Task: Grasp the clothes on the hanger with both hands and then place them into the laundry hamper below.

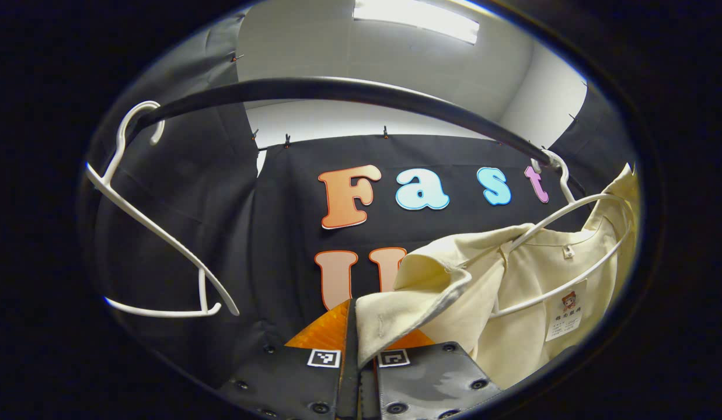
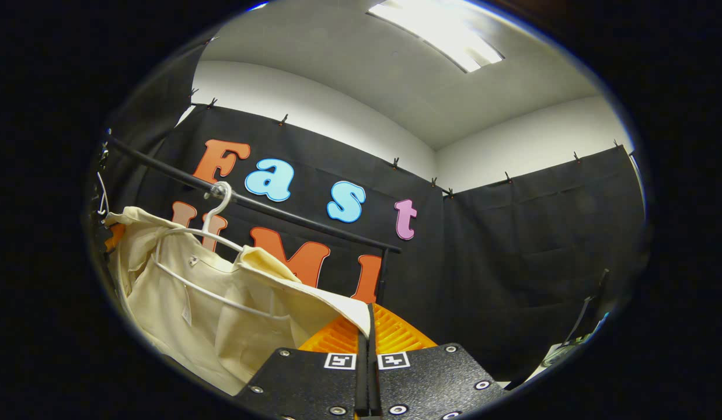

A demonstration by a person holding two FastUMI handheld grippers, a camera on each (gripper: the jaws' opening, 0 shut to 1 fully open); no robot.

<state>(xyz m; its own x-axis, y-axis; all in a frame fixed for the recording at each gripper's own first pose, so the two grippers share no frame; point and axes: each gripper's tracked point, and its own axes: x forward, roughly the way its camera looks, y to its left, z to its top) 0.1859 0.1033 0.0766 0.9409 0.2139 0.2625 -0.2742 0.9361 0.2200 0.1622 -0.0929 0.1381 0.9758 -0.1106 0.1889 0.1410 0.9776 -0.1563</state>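
The cream cotton shirt [image 1: 530,291] hangs on a white plastic hanger [image 1: 576,204] hooked over the black horizontal rail [image 1: 337,90], its body dropping downward; the left gripper [image 1: 358,341] is clenched on one edge of the shirt's opening, drawn sideways; the right gripper [image 2: 369,332] pinches the other edge [image 2: 314,297]; an empty white hanger [image 1: 156,233] hangs well apart.

The left claw [image 1: 357,332] points forward and slightly upward, its two fingers drawn together with a fold of the cream shirt [image 1: 512,286] pinched between them at the tips. The right claw [image 2: 369,335] is angled upward too, fingers pressed close, nipping the edge of the same shirt [image 2: 220,297], which trails off to its left.
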